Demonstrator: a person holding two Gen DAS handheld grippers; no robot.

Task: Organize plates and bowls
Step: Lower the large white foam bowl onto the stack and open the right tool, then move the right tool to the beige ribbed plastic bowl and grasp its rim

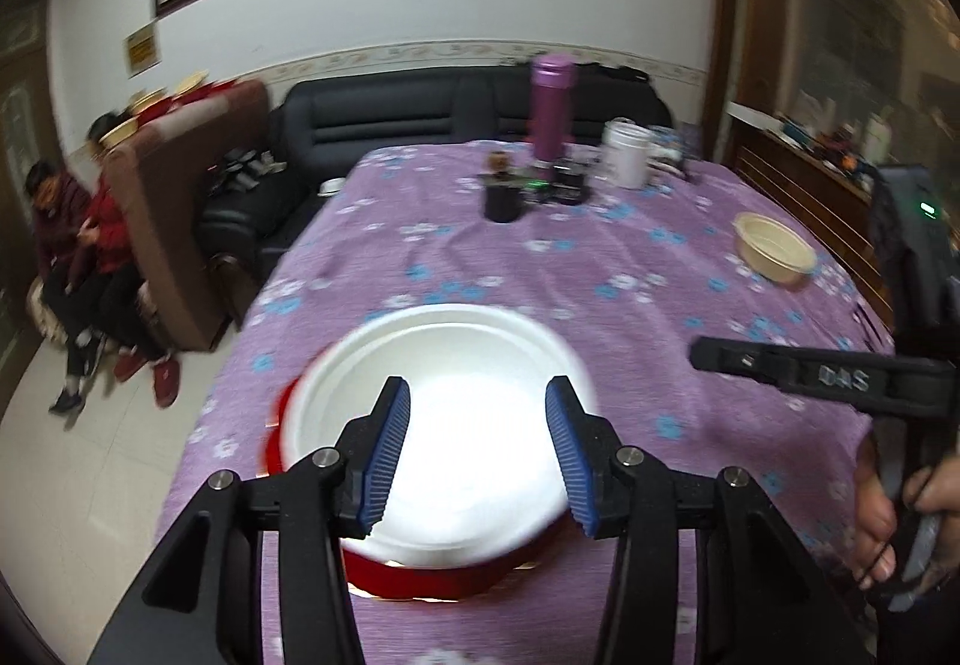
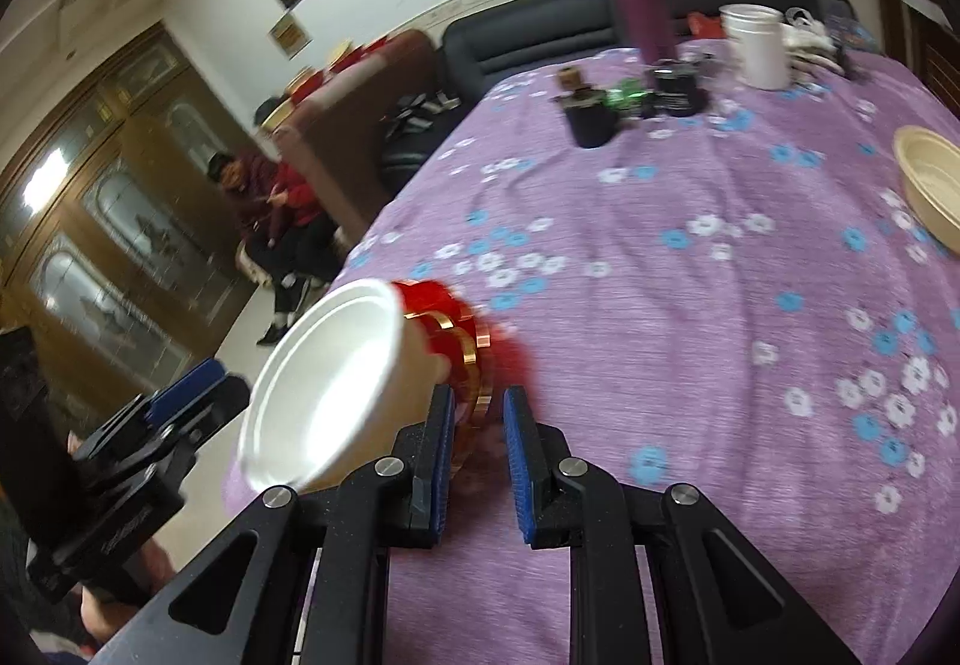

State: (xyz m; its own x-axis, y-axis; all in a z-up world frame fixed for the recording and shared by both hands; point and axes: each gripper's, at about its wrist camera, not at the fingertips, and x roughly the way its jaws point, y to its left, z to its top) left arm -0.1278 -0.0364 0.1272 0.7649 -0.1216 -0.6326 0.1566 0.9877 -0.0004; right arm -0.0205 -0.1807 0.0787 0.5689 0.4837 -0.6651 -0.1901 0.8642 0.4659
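Left gripper [image 1: 478, 446]: we are seeing it nearest the left wrist lens, jaws standing wide apart, blue pads out over the white bowl and closing on nothing.
White bowl [image 1: 444, 425]: we are finding it sitting in the red dish, at the near left edge of the table; in the right wrist view the white bowl [image 2: 324, 386] is showing tilted and motion-blurred.
Red dish [image 1: 432, 569]: we are noting a gold-trimmed rim [image 2: 474, 359] peeking out beneath the white bowl; whether it is a plate or a bowl we cannot tell.
Right gripper [image 2: 477, 461]: we are seeing its jaws parted by a narrow gap, the red dish's rim lying blurred just ahead of the tips; whether the pads are touching it we cannot tell. From the left wrist view the right gripper [image 1: 708, 353] is reaching in from the right, beside the bowl.
Cream bowl [image 1: 774, 248]: we are finding it standing alone, well apart, toward the far right of the table.
Tablecloth [image 2: 660, 305]: we are noting purple cloth with white and blue flowers covering the table.
Far end: we are logging a purple flask [image 1: 552, 107], a white cup [image 1: 627, 152] and a dark cup [image 1: 503, 197] grouped near the black sofa [image 1: 420, 113].
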